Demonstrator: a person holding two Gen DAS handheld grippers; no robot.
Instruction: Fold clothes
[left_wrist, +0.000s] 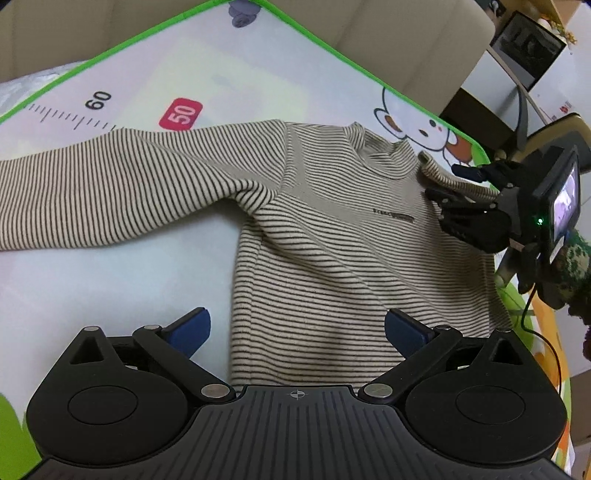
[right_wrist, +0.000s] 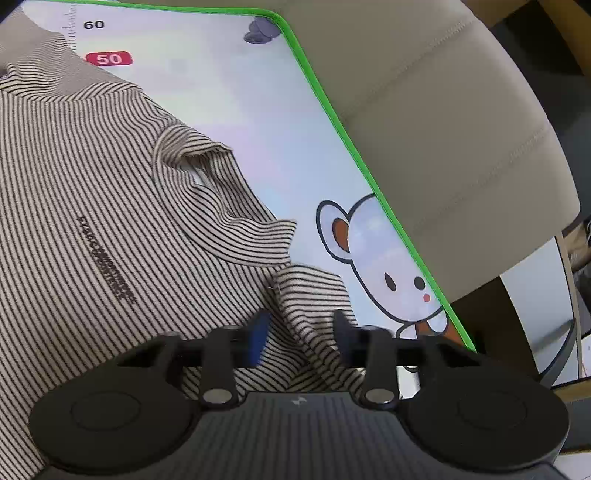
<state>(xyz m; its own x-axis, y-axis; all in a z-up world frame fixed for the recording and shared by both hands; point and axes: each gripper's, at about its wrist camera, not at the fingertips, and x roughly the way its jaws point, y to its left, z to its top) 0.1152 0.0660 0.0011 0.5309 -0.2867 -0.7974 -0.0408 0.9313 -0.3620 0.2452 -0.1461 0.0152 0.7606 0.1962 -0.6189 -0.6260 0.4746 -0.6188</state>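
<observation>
A beige sweater with thin dark stripes (left_wrist: 332, 236) lies front up on a play mat (left_wrist: 110, 258), its left sleeve (left_wrist: 110, 184) stretched out to the left. My left gripper (left_wrist: 297, 332) is open and empty, hovering over the sweater's hem. My right gripper (right_wrist: 301, 338) has its blue-padded jaws around the folded-in right sleeve (right_wrist: 310, 295) beside the collar (right_wrist: 192, 162); the jaws stand partly apart with the sleeve cloth between them. It shows in the left wrist view (left_wrist: 461, 184) at the sweater's right shoulder.
The mat has a green border (right_wrist: 332, 118), a ruler print with a red 50 label (left_wrist: 181, 114) and a cartoon animal (right_wrist: 388, 269). A beige sofa (right_wrist: 443, 110) rises just beyond the mat's edge. Furniture and a dark screen (left_wrist: 528, 44) stand at the right.
</observation>
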